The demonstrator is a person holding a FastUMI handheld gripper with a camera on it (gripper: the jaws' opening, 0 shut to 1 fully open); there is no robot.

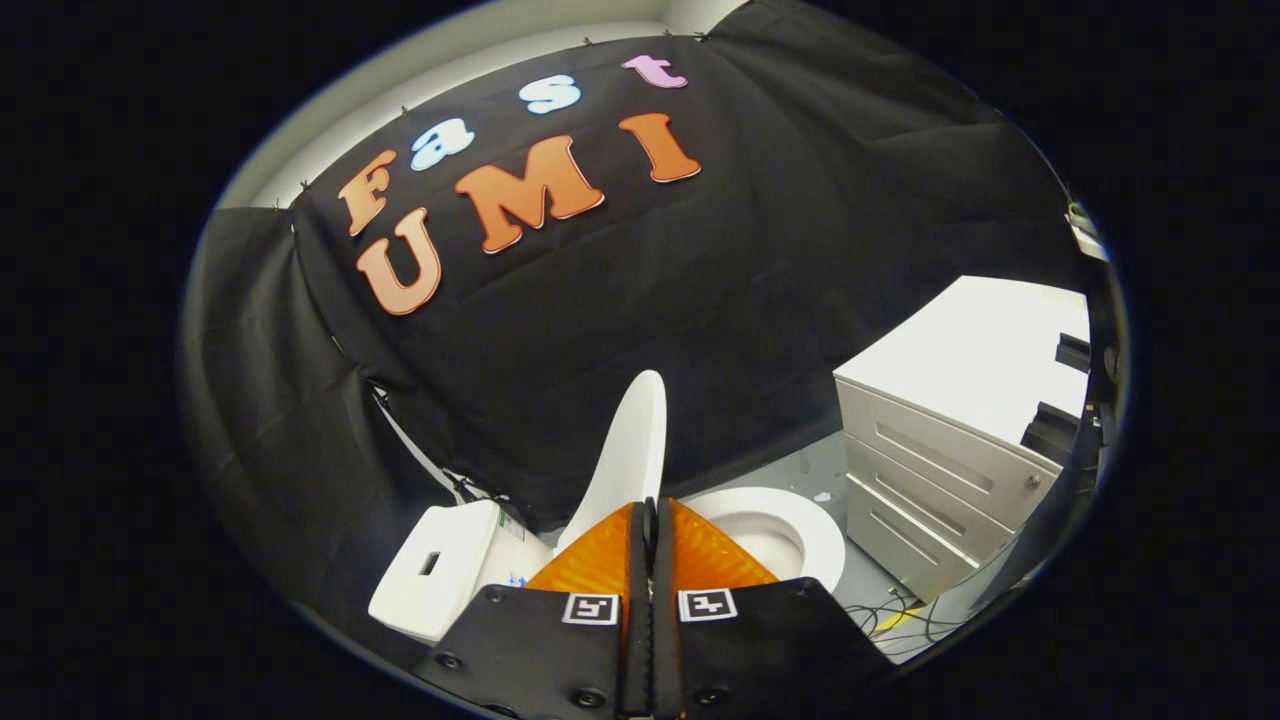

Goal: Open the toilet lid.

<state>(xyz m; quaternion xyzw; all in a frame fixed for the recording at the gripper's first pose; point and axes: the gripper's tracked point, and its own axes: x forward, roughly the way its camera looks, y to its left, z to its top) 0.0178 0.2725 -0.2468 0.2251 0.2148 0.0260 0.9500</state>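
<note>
Orange fingers (700, 560) fill the foreground, and the gripper (650, 515) has its jaws drawn together with only a dark seam between the pads — nothing looks pinched there, though the very tips sit right against the base of the toilet lid (628, 455), so whether they nip its edge is hard to call. Just ahead of the tips, that lid stands raised, nearly upright, tilting back toward the tank (440, 565), which sits to the left of the fingers. Judging by that angle, the lift looks close to done; the lid wants only to rest against the tank side.

Right of the tips, the seat ring and bowl (790, 525) lie exposed, open to the air, which fits a lid already swung clear. Further right, a white drawer cabinet (930, 480) stands beside the bowl, with a strip of grey floor (810, 465) between them; loose cables (900, 615) trail on the floor near its foot. That side is the tight one for any swing. Beyond the lid, black cloth wall (760, 300) closes off the back, leaving the roomiest path straight back and upward.
</note>
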